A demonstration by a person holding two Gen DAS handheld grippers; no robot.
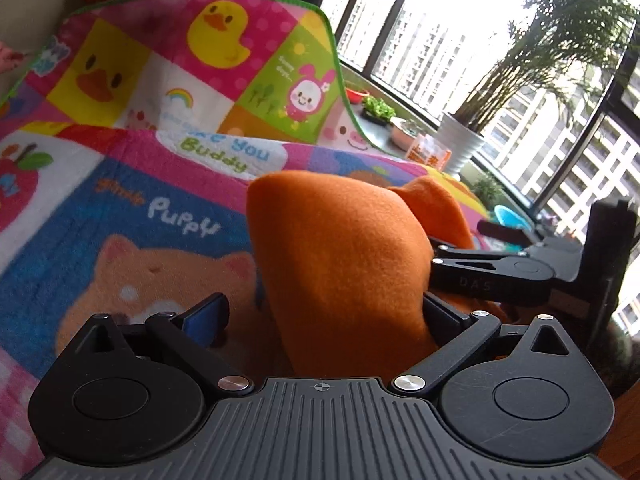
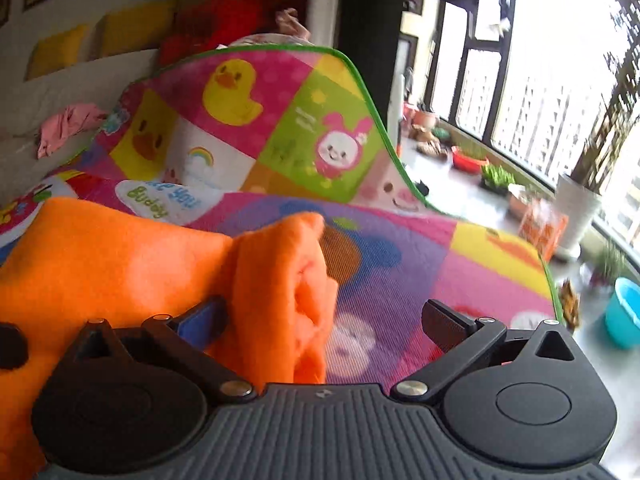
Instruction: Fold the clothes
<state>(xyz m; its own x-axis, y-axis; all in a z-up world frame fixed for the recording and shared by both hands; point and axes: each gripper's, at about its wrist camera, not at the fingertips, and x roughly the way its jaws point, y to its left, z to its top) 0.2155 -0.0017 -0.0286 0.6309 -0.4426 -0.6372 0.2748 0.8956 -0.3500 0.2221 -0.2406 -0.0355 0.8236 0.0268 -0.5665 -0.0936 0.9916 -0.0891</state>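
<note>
An orange fleece garment point(image 1: 340, 264) lies bunched on a colourful cartoon play mat point(image 1: 160, 208). In the left wrist view a rounded bulge of it rises between the jaws of my left gripper point(image 1: 324, 304), which stand wide open. The cloth hides most of the right finger and stays clear of the blue left pad point(image 1: 206, 316). My right gripper point(image 1: 460, 244) is just to the right, over the garment's other end. In the right wrist view my right gripper point(image 2: 324, 308) is open too. A crumpled fold of the garment point(image 2: 280, 280) sits beside its blue left pad point(image 2: 204, 322), well apart from the right finger.
The mat's far part point(image 2: 248, 120) stands up like a wall, edged in green. Behind it are a pale sofa, yellow cushions point(image 2: 60, 52) and a pink cloth point(image 2: 68, 124). At right, below the windows, are a white plant pot point(image 1: 464, 144) and a blue basin point(image 2: 624, 316).
</note>
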